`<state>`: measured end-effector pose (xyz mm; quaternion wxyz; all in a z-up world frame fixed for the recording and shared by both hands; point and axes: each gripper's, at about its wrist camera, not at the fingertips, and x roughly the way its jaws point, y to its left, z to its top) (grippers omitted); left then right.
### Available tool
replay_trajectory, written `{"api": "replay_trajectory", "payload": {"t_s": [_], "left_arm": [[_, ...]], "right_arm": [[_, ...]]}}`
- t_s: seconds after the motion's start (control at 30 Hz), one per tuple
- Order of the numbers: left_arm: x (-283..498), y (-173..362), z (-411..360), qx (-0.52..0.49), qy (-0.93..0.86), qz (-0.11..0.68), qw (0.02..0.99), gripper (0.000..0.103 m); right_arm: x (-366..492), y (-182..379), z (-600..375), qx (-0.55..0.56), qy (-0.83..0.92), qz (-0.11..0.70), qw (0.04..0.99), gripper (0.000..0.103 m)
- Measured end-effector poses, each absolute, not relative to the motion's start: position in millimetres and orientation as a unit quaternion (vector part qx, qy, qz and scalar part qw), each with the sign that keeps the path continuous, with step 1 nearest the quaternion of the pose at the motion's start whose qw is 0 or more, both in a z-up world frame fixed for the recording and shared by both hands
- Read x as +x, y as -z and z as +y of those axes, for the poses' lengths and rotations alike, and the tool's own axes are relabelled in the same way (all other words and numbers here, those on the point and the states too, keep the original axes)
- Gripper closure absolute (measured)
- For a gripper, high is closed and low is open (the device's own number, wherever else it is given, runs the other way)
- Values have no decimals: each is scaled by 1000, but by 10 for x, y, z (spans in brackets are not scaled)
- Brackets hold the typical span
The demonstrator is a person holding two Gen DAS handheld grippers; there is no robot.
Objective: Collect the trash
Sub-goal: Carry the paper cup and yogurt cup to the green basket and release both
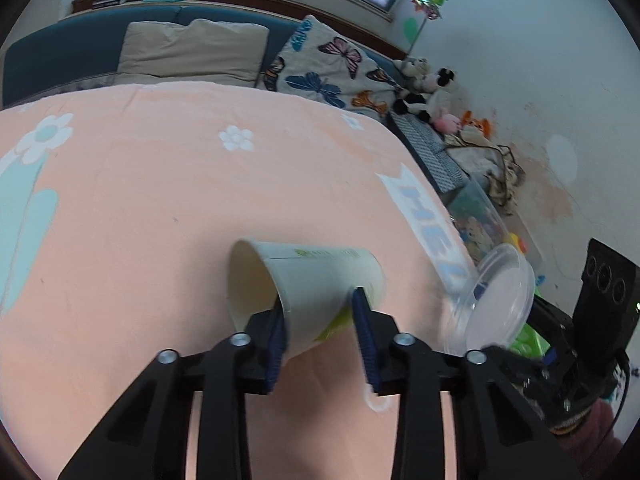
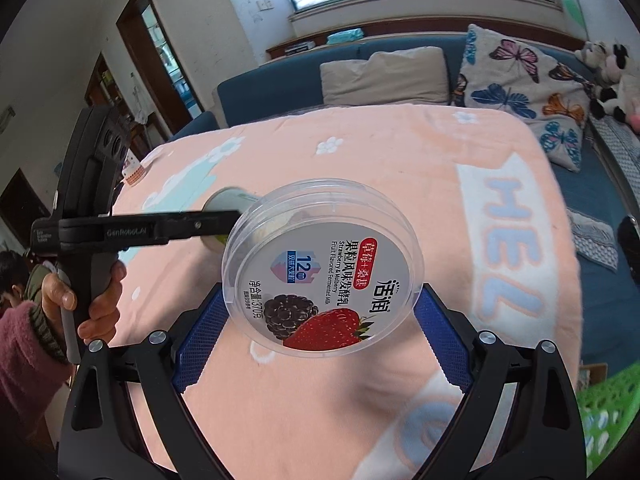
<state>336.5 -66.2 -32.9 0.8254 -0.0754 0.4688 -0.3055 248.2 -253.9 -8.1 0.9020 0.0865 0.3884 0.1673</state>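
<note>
The paper cup (image 1: 316,284) lies on its side on the peach blanket (image 1: 160,184), its long axis running across the left gripper (image 1: 320,334), mouth to the left; the fingers (image 1: 365,334) straddle its wall and seem to pinch it. Right of the cup, the right gripper (image 2: 320,338) holds the yogurt tub (image 2: 324,268) between wide fingers, lid facing the camera.

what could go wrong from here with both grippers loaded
1. The left gripper pinches the paper cup across its soft side wall; it may crush or slip out.
2. The right gripper holds the clear tub by its rim with the jaws wide, so a tilt could drop it onto the blanket.
3. Cup and tub are close together and could knock.
</note>
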Motion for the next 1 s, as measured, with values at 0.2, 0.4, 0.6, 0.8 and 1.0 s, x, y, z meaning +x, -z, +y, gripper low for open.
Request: {"api": "replay_trajectory", "payload": {"t_s": [0.2,0.4,0.6,0.8,1.0], "left_arm": [[3116,264,-706,-67,304,456,834,96],[2857,-15,-736,-50,305,434,846,100],[2576,-344,-931,-33,329,409,850,100],[2247,-618,-1340,-9,369,386,846,100],[1956,-739,-1813,9,410,372,833,100]], "right_arm": [[2172,-32,-2662,95,-145,381,908,12],[1766,-230,-2895,88,-110,365,920,12],[1340,-358,-3237,93,-62,350,930,12],[920,-390,-3644,94,-11,345,934,12],[572,-325,-4063,96,48,350,931,12]]}}
